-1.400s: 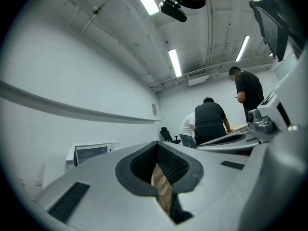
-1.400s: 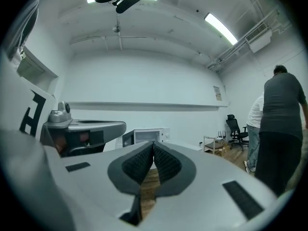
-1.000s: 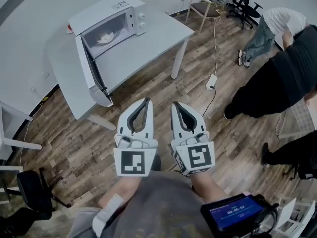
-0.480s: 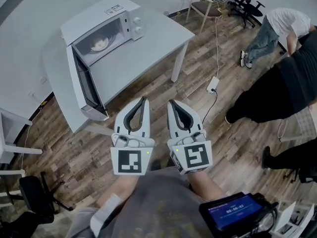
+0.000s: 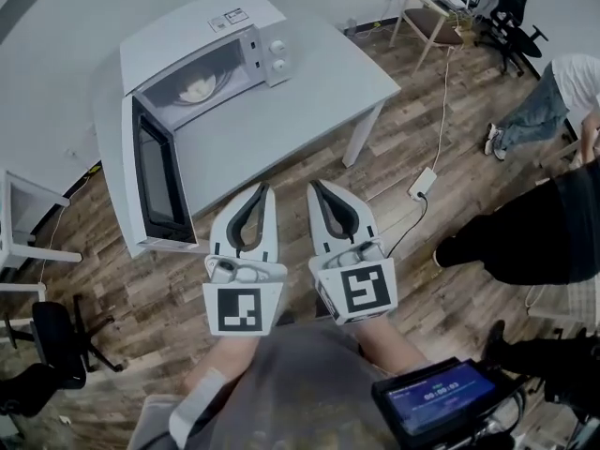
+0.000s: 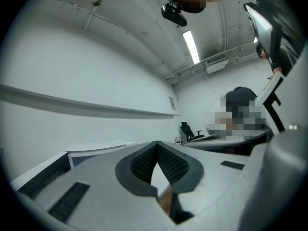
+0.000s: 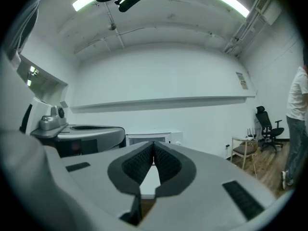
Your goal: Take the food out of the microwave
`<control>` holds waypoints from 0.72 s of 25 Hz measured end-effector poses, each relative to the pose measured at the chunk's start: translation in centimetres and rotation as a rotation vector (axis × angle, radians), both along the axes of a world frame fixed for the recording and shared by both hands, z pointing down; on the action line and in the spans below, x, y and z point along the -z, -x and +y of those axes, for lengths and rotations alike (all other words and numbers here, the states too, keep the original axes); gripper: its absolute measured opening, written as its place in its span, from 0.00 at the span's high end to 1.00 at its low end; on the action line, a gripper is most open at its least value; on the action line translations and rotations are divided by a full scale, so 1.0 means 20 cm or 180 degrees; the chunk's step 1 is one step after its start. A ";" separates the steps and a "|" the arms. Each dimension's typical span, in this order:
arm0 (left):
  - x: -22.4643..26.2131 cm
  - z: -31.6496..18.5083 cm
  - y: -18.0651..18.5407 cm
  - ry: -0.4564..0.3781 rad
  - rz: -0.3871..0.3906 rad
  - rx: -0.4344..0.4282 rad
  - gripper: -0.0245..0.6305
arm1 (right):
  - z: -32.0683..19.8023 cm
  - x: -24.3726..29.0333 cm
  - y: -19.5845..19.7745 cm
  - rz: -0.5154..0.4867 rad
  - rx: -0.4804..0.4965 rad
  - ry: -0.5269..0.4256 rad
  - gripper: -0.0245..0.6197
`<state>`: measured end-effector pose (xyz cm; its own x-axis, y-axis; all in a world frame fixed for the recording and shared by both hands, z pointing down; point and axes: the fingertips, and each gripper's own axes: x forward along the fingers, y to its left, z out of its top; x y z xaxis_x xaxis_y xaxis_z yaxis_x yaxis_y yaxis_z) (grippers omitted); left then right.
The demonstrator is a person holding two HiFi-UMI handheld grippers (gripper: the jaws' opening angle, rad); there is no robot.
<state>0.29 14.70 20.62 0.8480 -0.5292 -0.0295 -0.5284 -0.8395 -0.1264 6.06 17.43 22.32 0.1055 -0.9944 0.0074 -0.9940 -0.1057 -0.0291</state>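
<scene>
Both tools are clenched and hold nothing. The left gripper [image 5: 263,188] and the right gripper [image 5: 314,187] lie side by side at the lower centre of the head view, each with its tips pressed together. Both point toward the table [image 5: 309,92] and touch nothing. The microwave [image 5: 197,26] stands on that table at the upper left, with its door [image 5: 155,181] swung wide open. The food [image 5: 199,88] sits inside the cavity, well apart from both grippers. It shows only as a pale heap on a plate, and I cannot tell what kind it is. In the right gripper view the jaws cover most of the microwave. The people [image 5: 544,223] at the right edge are cut off.
</scene>
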 end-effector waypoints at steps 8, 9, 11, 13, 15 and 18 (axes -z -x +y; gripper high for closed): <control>0.02 -0.26 -0.06 -0.0019 -0.0022 0.0606 0.95 | -0.33 0.03 -0.08 0.0018 0.0623 0.0002 0.95; 0.02 -0.29 -0.06 -0.0017 -0.0012 0.0685 0.95 | -0.36 0.03 -0.08 0.0025 0.0697 -0.0003 0.95; 0.03 -0.33 -0.06 -0.0020 0.0013 0.0826 0.95 | -0.41 0.04 -0.09 0.0046 0.0837 0.0000 0.95; 0.03 -0.36 -0.06 0.0000 0.0030 0.0952 0.95 | -0.45 0.03 -0.09 0.0070 0.0968 0.0017 0.95; 0.02 -0.38 -0.05 0.0027 0.0036 0.1071 0.95 | -0.48 0.03 -0.08 0.0077 0.1090 0.0034 0.95; -0.02 -0.39 -0.04 0.0041 0.0015 0.1198 0.95 | -0.51 -0.01 -0.07 0.0056 0.1233 0.0089 0.95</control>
